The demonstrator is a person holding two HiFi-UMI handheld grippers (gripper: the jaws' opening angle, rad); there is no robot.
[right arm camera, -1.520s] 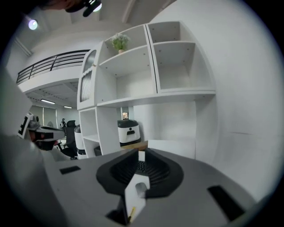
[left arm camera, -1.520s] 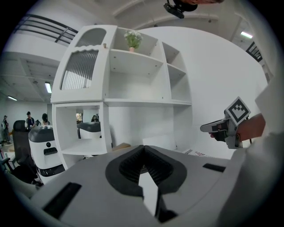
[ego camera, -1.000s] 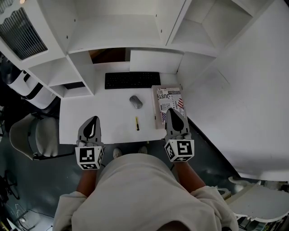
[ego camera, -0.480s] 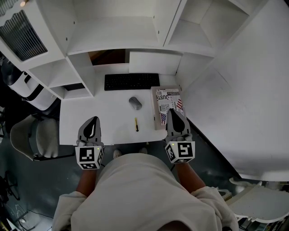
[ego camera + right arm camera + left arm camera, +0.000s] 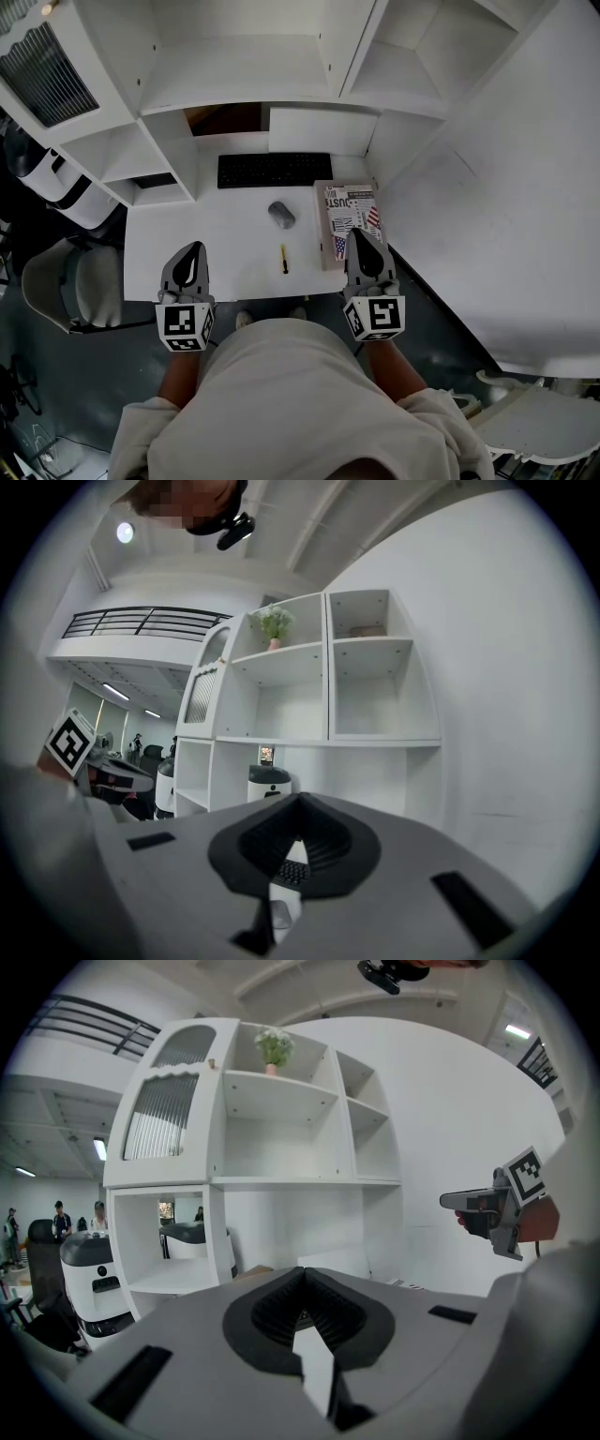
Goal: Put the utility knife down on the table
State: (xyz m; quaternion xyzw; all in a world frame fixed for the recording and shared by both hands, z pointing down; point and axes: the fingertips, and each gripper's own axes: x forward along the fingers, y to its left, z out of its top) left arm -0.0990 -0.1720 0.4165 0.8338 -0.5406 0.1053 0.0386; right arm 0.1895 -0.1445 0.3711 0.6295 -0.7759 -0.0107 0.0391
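Note:
The yellow utility knife (image 5: 284,258) lies flat on the white table (image 5: 216,244), near the front edge and between the two grippers, touched by neither. My left gripper (image 5: 194,249) is held over the table's front left, jaws shut and empty. My right gripper (image 5: 362,234) is held over the front right, above the near end of a printed book (image 5: 346,211), also shut and empty. In the left gripper view the shut jaws (image 5: 302,1321) point at the shelving. In the right gripper view the jaws (image 5: 295,841) are shut too.
A black keyboard (image 5: 275,170) lies at the back of the table and a grey mouse (image 5: 281,214) sits just beyond the knife. White shelf units (image 5: 234,66) rise behind and to the left. A chair (image 5: 70,286) stands at the left.

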